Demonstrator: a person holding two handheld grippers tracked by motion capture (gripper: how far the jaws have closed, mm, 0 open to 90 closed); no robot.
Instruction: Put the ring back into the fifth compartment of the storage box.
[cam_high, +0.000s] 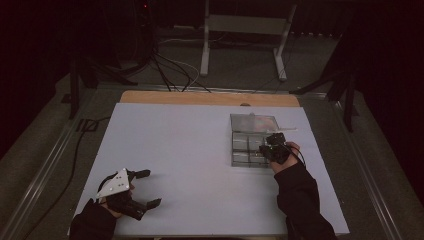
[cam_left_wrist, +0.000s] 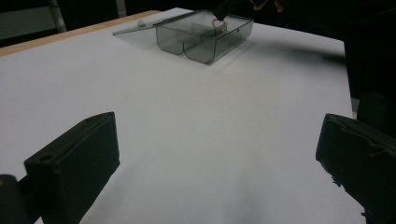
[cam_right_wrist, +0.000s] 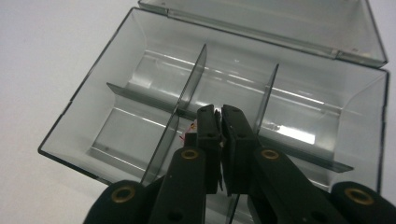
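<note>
A clear grey compartment box (cam_high: 241, 160) stands at the right of the white table, its lid (cam_high: 252, 121) folded open toward the back. My right gripper (cam_high: 273, 140) hangs over the box's middle cells, jaws pressed together. In the right gripper view the right gripper (cam_right_wrist: 220, 112) points down beside the dividers (cam_right_wrist: 191, 79), with a small reddish bit (cam_right_wrist: 190, 131) at its left jaw. The left gripper view shows the box (cam_left_wrist: 205, 46) far off, with a small tan loop (cam_left_wrist: 218, 24) hanging at the right gripper's tip. My left gripper (cam_high: 150, 188) rests open at the front left, nothing between its fingers (cam_left_wrist: 74, 158).
The white table sheet (cam_high: 190, 150) has a wooden strip (cam_high: 210, 97) along its far edge. Beyond it on the floor are cables (cam_high: 170, 70) and a metal stand (cam_high: 245, 25). Rails run along both sides of the table.
</note>
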